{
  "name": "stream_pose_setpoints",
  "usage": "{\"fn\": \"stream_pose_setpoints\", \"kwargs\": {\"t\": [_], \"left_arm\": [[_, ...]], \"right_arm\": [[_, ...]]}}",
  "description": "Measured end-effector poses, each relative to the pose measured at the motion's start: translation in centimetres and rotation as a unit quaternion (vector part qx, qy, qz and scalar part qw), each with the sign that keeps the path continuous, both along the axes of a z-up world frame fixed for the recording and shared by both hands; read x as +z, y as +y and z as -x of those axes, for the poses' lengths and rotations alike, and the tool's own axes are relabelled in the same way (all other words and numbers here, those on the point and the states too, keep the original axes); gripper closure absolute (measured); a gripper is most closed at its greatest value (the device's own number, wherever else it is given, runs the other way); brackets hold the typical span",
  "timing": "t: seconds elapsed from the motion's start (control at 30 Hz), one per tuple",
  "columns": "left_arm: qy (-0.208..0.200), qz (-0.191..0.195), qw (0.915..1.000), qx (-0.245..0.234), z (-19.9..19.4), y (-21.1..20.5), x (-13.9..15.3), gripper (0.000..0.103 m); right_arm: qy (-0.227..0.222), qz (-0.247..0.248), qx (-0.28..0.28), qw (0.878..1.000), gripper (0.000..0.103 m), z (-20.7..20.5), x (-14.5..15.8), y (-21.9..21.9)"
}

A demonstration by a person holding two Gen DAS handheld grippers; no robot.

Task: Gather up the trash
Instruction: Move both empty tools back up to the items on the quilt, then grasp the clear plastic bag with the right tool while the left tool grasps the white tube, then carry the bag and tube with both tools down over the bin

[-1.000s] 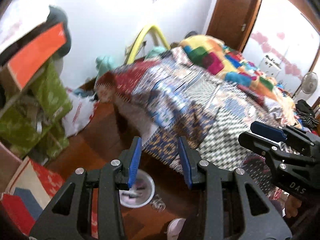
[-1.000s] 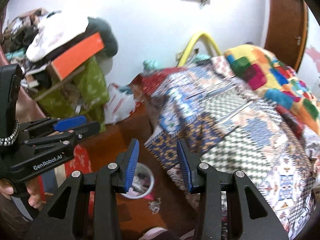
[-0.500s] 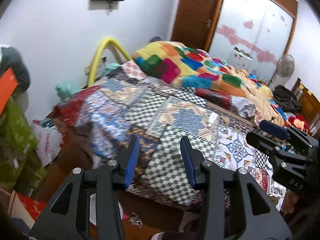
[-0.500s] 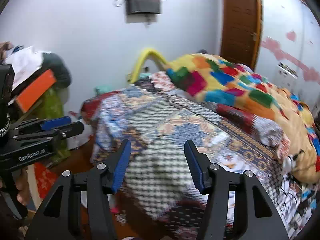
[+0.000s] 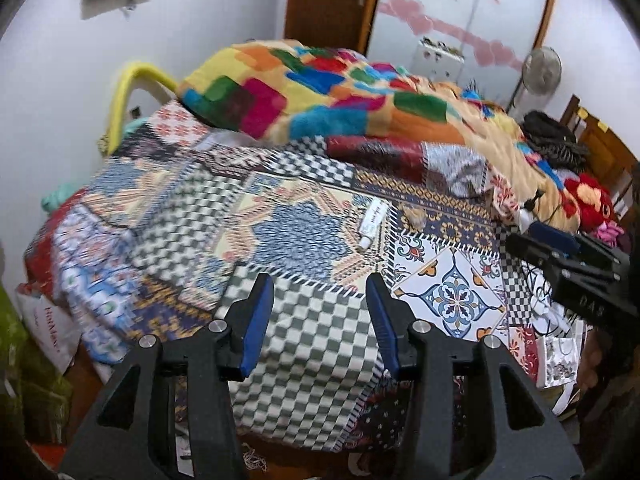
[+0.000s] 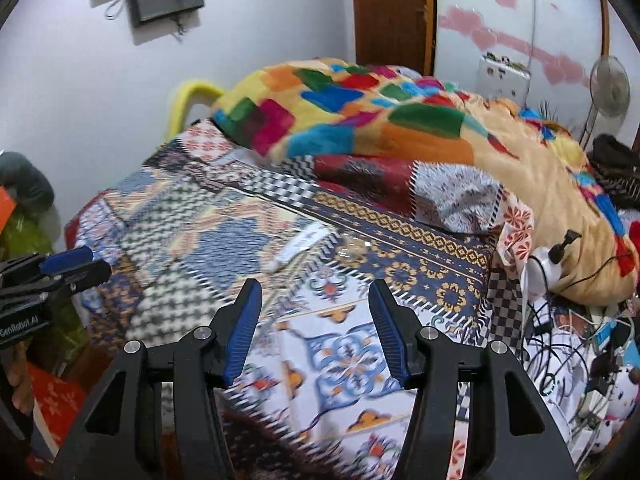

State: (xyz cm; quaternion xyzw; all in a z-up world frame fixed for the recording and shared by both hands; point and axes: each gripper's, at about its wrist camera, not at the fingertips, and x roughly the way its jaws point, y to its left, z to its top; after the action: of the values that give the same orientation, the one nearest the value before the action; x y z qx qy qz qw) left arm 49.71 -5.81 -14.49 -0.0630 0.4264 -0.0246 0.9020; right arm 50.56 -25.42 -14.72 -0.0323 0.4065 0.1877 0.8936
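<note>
Both my claws, left claw and right claw, have just been opening and carry nothing, ready for the white tube lying at twelve o'clock on the bed.

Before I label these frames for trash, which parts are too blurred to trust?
Left wrist view: the patchwork bedspread smears at left, while the white tube stays sharp. Right wrist view: motion blur streaks the same tube and bedspread; both show fisheye bending.

White walls; patchwork-covered bed
</note>
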Motion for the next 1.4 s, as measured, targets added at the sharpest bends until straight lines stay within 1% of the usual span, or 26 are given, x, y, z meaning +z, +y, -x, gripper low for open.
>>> {"fn": "stream_pose_setpoints", "kwargs": {"t": [0.13, 0.27, 0.37, 0.53, 0.57, 0.63, 0.67, 0.7, 0.77, 0.83, 0.9, 1.0, 1.03, 1.07, 1.13, 1.23, 1.3, 1.4], "left_arm": [[0.018, -0.003, 0.9997, -0.016, -3.2, -1.1, -3.2, 0.056], [0.034, 0.000, 0.9990, -0.030, -6.4, -1.9, -6.3, 0.056], [0.042, 0.001, 0.9982, -0.044, -8.6, -2.6, -8.4, 0.056], [0.046, 0.005, 0.9970, -0.062, -11.2, -3.5, -10.6, 0.056], [0.045, 0.006, 0.9967, -0.068, -11.6, -3.8, -11.0, 0.056], [0.043, 0.006, 0.9960, -0.079, -12.4, -4.5, -11.6, 0.056], [0.041, 0.003, 0.9955, -0.085, -12.6, -5.0, -11.8, 0.056], [0.041, -0.001, 0.9950, -0.092, -12.9, -5.4, -12.1, 0.056], [0.039, -0.015, 0.9942, -0.099, -13.4, -6.4, -12.6, 0.057], [0.033, -0.016, 0.9941, -0.103, -13.5, -6.9, -12.8, 0.060], [0.034, -0.016, 0.9936, -0.106, -13.7, -7.3, -13.1, 0.065], [0.035, -0.031, 0.9932, -0.107, -14.0, -8.1, -13.4, 0.070], [0.036, -0.039, 0.9934, -0.101, -14.2, -8.2, -13.6, 0.076], [0.036, -0.046, 0.9943, -0.089, -14.4, -8.4, -13.7, 0.077], [0.035, -0.045, 0.9948, -0.084, -14.5, -8.7, -13.8, 0.084], [0.038, -0.048, 0.9949, -0.080, -14.6, -9.1, -13.7, 0.085], [0.045, -0.034, 0.9951, -0.081, -14.4, -8.9, -13.5, 0.085], [0.043, -0.019, 0.9962, -0.073, -13.5, -8.4, -12.2, 0.085]], "right_arm": [[0.022, 0.018, -0.002, 1.000, 0.051, -4.2, -3.2, 0.5], [0.046, 0.023, 0.005, 0.999, 0.051, -7.7, -6.3, 1.8], [0.052, 0.026, -0.006, 0.998, 0.051, -9.8, -8.2, 2.0], [0.069, 0.021, -0.020, 0.997, 0.052, -12.2, -10.6, 1.9], [0.072, 0.021, -0.024, 0.997, 0.053, -12.4, -11.0, 1.9], [0.078, 0.020, -0.025, 0.996, 0.072, -12.5, -11.6, 1.8], [0.066, 0.024, -0.028, 0.997, 0.075, -12.4, -11.5, 1.7], [0.066, 0.023, -0.024, 0.997, 0.081, -12.5, -11.6, 1.7], [0.067, 0.007, -0.023, 0.997, 0.083, -12.6, -11.7, 1.2], [0.072, -0.013, -0.021, 0.997, 0.083, -12.5, -11.6, 0.6], [0.068, -0.010, -0.023, 0.997, 0.084, -12.2, -11.4, 0.4], [0.061, -0.010, -0.022, 0.998, 0.084, -11.6, -10.9, 0.0], [0.056, -0.007, -0.021, 0.998, 0.084, -11.3, -10.6, -0.1], [0.052, -0.003, -0.021, 0.998, 0.084, -11.1, -10.4, 0.0], [0.047, 0.002, -0.019, 0.999, 0.084, -10.5, -9.9, 0.0], [0.042, 0.008, -0.019, 0.999, 0.084, -9.9, -9.4, 0.2], [0.041, 0.004, -0.019, 0.999, 0.084, -9.4, -8.8, 0.0], [0.033, 0.002, -0.016, 0.999, 0.084, -8.4, -7.5, -0.2]]}}
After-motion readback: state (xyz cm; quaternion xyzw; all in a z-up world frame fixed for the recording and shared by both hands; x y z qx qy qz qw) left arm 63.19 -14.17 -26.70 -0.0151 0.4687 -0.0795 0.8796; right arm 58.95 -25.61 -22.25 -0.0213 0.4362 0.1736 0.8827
